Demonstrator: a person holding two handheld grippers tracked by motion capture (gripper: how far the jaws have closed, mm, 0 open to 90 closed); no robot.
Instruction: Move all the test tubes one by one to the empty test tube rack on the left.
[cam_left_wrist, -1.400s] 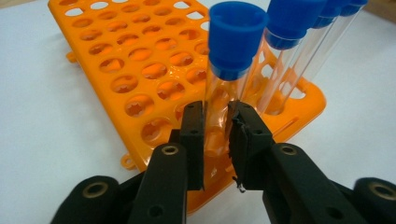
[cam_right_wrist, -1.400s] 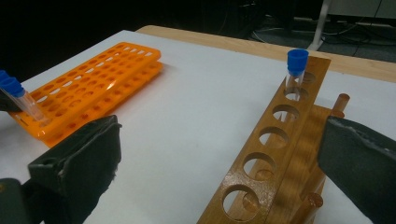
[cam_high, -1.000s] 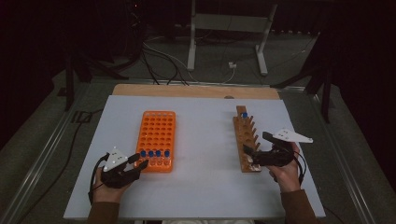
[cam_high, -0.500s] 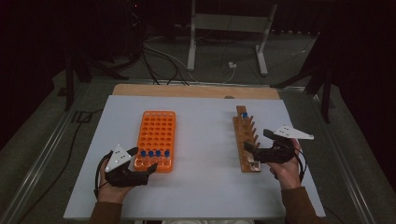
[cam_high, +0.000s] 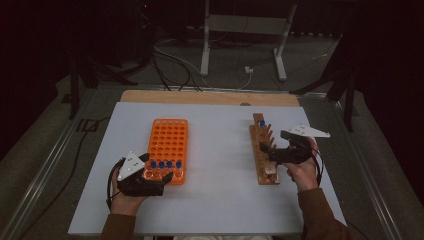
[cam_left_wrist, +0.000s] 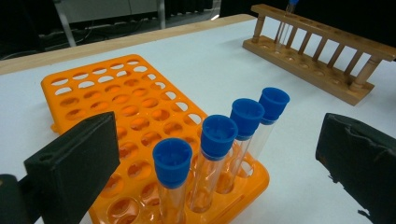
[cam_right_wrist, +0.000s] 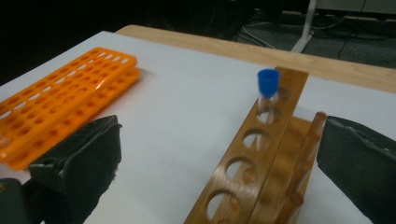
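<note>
I am working at the white worktop (cam_high: 220, 195), which is carrying two racks set well apart. The orange tube rack (cam_high: 167, 142) is lying left of centre, its long side running away from me. The wooden tube rack (cam_high: 262, 150) is lying right of centre, also running away from me.

I am holding my left gripper (cam_high: 161, 181) at the near end of the orange tube rack. In the left gripper view its jaws are standing wide apart, one on each side of the rack's near corner, clamped on nothing. Four blue-capped test tubes (cam_left_wrist: 219, 140) are standing upright in a row in the rack's nearest holes, between the two jaws; no jaw is touching them.

I am holding my right gripper (cam_high: 266, 150) over the near half of the wooden tube rack. In the right gripper view its jaws are also standing wide apart, the rack's top board running between them, and they are gripping nothing.

One blue-capped tube (cam_right_wrist: 267, 93) is standing upright in a hole near the far end of the wooden tube rack, well ahead of the right gripper.
</note>
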